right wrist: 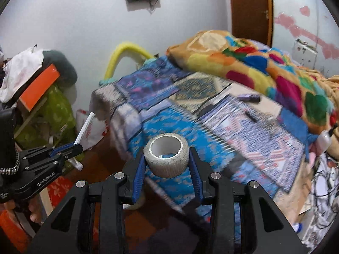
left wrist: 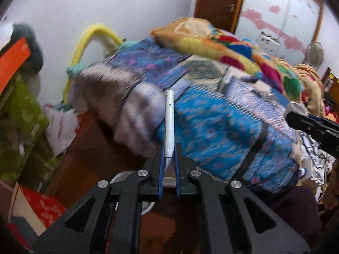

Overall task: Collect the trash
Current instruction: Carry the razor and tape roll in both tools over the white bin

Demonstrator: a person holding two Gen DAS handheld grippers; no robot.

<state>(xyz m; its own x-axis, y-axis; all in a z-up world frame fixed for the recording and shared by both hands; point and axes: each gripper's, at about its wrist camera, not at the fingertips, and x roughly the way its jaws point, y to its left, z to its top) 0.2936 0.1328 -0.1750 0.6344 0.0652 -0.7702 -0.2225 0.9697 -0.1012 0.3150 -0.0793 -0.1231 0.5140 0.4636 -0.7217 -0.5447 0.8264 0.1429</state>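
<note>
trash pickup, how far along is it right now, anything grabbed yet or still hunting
Done: two items are picked up. In hand: the left gripper is shut on a white tube, and the right gripper is shut on a tape roll, both held above the bed. Left: neither item is dropped off yet, and no bin is visible. Small dark items lie on the bed; whether they are trash is unclear.

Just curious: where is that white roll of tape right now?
The roll of tape is clamped in the right gripper, held above the blue patterned bedspread.
</note>
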